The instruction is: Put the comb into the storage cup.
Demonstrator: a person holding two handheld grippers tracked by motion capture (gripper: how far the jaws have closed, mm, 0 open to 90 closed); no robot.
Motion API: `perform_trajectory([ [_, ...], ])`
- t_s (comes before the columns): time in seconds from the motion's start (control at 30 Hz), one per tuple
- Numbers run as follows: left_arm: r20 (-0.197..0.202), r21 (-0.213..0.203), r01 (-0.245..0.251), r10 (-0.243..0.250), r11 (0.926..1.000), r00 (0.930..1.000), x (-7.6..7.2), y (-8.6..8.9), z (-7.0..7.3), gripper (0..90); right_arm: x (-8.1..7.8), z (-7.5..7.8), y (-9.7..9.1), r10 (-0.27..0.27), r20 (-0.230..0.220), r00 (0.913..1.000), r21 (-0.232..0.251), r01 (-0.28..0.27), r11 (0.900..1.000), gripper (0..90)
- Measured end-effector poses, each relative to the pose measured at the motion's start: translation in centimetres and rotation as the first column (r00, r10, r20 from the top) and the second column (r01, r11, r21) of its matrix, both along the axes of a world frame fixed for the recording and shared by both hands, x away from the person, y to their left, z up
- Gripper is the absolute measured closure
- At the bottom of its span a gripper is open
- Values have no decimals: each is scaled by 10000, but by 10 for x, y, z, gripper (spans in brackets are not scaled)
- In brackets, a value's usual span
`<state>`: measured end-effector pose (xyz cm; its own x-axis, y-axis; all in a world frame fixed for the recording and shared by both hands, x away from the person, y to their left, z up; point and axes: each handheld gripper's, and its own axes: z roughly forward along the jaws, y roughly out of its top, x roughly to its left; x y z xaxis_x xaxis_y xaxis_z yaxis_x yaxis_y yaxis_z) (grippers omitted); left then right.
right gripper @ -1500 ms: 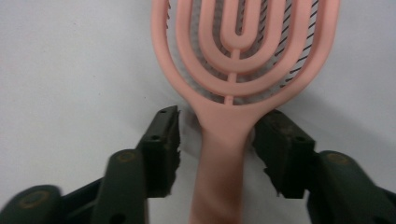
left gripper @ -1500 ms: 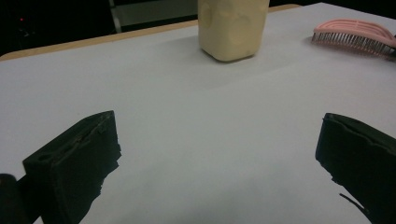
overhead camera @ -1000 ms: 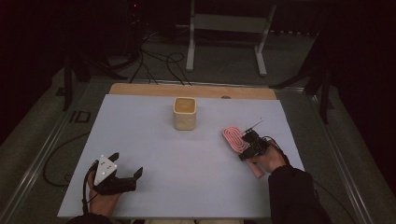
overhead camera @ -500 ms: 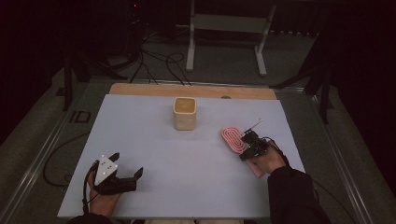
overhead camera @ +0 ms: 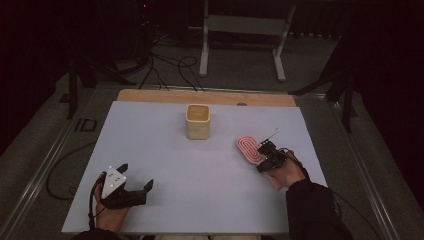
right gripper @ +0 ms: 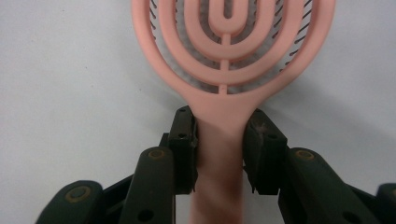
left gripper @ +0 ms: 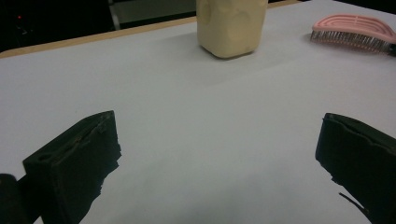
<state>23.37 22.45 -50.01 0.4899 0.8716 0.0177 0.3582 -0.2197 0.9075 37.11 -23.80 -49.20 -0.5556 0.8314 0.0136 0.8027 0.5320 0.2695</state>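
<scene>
the right gripper (right gripper: 219, 149) has just closed its jaws on the handle of the pink hairbrush (right gripper: 229, 51) near the tabletop's right edge; the brush is likely light, stiff and smooth, so the narrow handle suits gripping. the left gripper (left gripper: 219, 158) gapes wide, empty.

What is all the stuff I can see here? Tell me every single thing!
hairbrush: one, pink, bristles down on the right side of the table, handle between the right gripper's pads
cup: one, cream, upright near the table's far middle
table: one, pale top with a wooden far edge
metal stand: one, grey, on the floor beyond the table
cables: several, black, on the floor behind the table
left gripper: one, black, jaws wide apart, near left
right gripper: one, black, closed on the hairbrush handle
</scene>
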Motion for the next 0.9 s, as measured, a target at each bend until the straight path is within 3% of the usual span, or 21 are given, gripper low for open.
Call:
perform_trajectory([
  [0.47, -27, -16, -13, 12, 10000, 10000, 0, 0, -1, 3, -3, 0, -1, 56, 303, 9995, -9, -56, 10000, 693],
  [0.7, -60, 71, 0, 1, 10000, 10000, 1, 0, -1, 3, -9, -1, -5, -155, 674, 9976, 329, 133, 9994, 697],
  [0.9, -66, 97, -4, 4, 10000, 10000, 1, 0, -1, 4, -17, -1, -7, -220, 1105, 9936, 983, 111, 9951, 697],
])
